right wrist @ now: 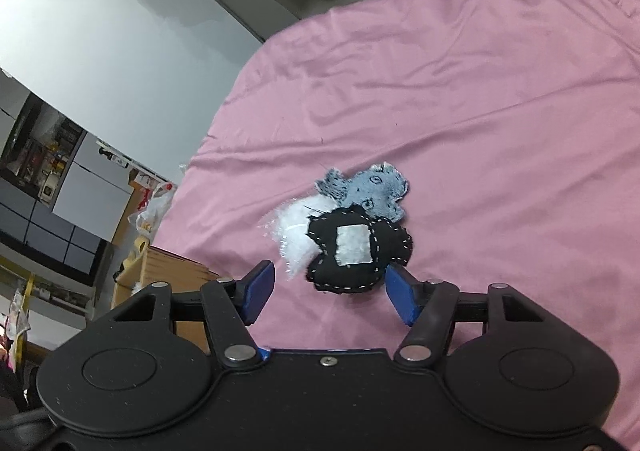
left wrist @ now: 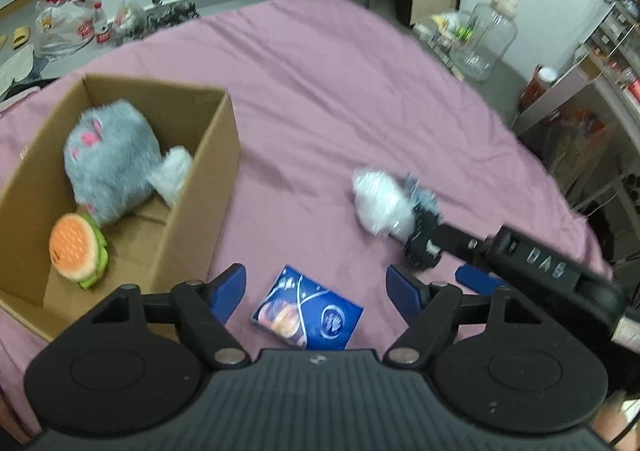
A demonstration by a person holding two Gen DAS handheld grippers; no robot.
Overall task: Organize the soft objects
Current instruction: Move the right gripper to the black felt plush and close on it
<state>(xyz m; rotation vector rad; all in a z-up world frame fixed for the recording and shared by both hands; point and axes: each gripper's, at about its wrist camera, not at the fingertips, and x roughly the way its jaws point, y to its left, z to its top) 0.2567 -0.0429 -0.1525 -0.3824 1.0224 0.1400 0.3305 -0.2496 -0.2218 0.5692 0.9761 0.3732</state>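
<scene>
Just ahead of the right gripper [right wrist: 328, 291], on the pink bedsheet [right wrist: 480, 99], lies a small rag toy [right wrist: 352, 251]: a black stitched body with a pale patch, a grey fuzzy head beyond it, and a white crinkly wrapper or stuffing at its left. The blue fingers [right wrist: 260, 287] stand about half apart on either side of the black part, the right one just at its edge, and nothing is pinched between them. The toy looks light, limp and flat, so it should squash readily; my guess is that the black padded body is the place to pinch, since the white film may slip or tear away.

The left gripper [left wrist: 316, 287] hangs with its jaws well apart and empty over a blue packet [left wrist: 308, 315], which looks like a stiff little carton, not a soft thing.

Further left, the cardboard box [left wrist: 208, 171] already holds a grey plush animal [left wrist: 112, 163] and a plush hamburger [left wrist: 78, 251].

Only the left wrist view shows the box's inside and the packet; there the rag toy is blurred and partly hidden by the right gripper. Only the right wrist view shows the toy's stitching and how the fingers bracket it.
</scene>
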